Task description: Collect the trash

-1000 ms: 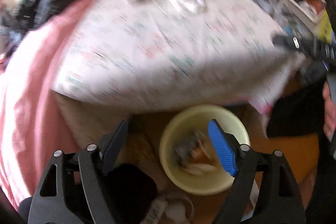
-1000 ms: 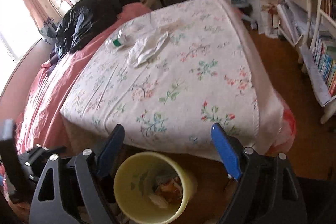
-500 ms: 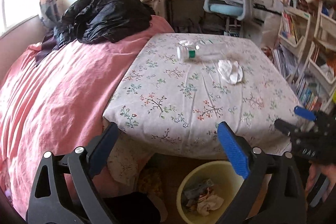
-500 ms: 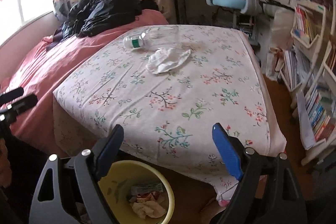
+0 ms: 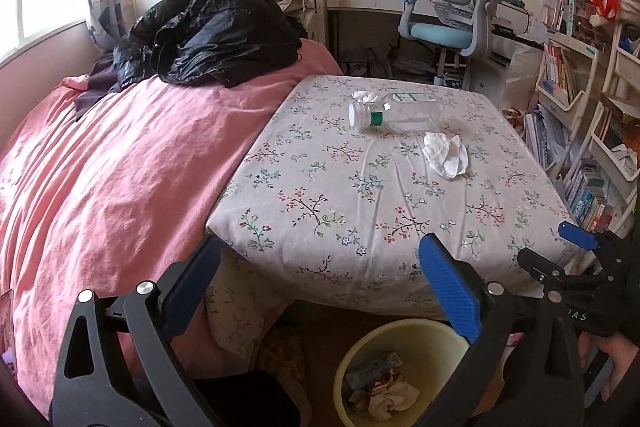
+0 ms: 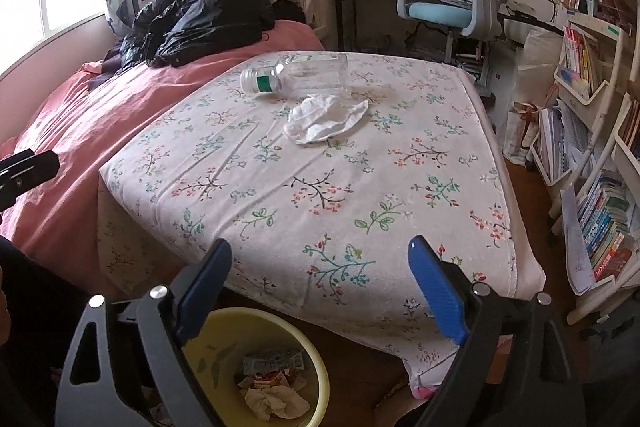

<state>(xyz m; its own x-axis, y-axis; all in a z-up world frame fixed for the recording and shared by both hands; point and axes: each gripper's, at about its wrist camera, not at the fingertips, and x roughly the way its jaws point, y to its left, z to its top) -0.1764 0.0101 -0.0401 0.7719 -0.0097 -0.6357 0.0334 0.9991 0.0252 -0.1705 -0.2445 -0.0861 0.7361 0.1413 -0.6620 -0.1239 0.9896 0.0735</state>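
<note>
Both views had swung up from the yellow bin (image 5: pixel 404 367) to the floral bed. In the left view, the left gripper (image 5: pixel 320 279) had just spread wider, empty; bottle (image 5: pixel 396 113) and tissue (image 5: pixel 446 155) lay ahead. In the right view, the right gripper (image 6: pixel 320 279), likewise widening, held nothing.

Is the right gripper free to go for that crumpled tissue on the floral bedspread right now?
Probably yes. The right gripper is open and empty, and the floral bedspread between it and the crumpled tissue lies bare. Only the plastic bottle is nearby, just behind the tissue.
</note>
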